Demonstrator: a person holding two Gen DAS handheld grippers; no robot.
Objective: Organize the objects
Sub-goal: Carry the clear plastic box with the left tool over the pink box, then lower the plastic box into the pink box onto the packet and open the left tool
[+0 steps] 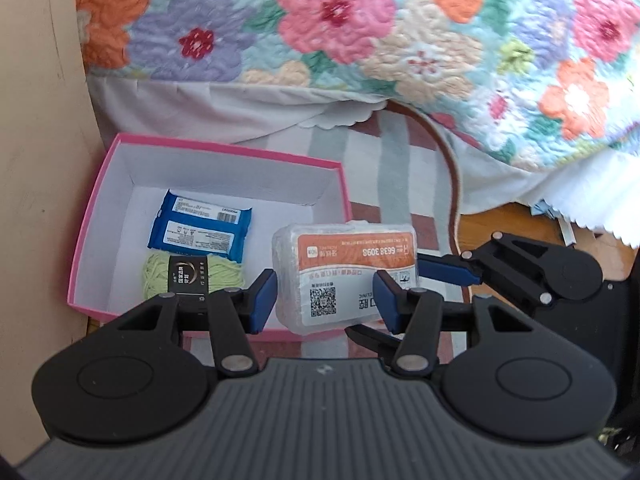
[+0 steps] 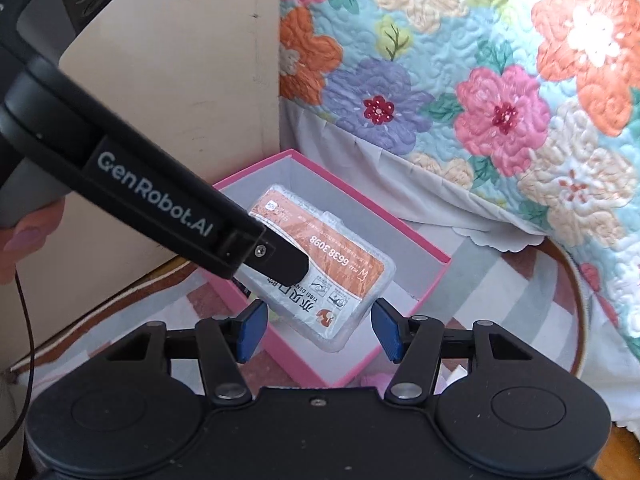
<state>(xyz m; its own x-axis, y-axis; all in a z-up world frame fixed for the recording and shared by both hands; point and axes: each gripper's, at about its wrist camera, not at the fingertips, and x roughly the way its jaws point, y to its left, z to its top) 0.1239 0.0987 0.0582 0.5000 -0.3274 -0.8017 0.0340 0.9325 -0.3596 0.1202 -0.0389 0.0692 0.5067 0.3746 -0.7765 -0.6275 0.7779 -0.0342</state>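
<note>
My left gripper (image 1: pixel 325 300) is shut on a clear plastic pack with an orange label (image 1: pixel 344 272), its blue pads pressing both sides. The pack hangs over the front right corner of a pink box (image 1: pixel 120 148). In the box lie a blue wipes packet (image 1: pixel 200 228) and a green yarn skein (image 1: pixel 160 280). My right gripper (image 2: pixel 319 330) is open, with the pack (image 2: pixel 340 264) just ahead between its fingertips and small gaps at both pads. In the left wrist view its blue upper finger (image 1: pixel 448 270) reaches the pack's right edge. The left gripper's finger (image 2: pixel 288 268) crosses the pack.
A floral quilt (image 1: pixel 400 40) hangs over the bed edge behind the box. The box (image 2: pixel 420 248) stands on a striped rug (image 1: pixel 400 160) against a beige panel (image 1: pixel 40 160). A hand (image 2: pixel 24 240) holds the left gripper. Wood floor (image 1: pixel 512 228) shows at the right.
</note>
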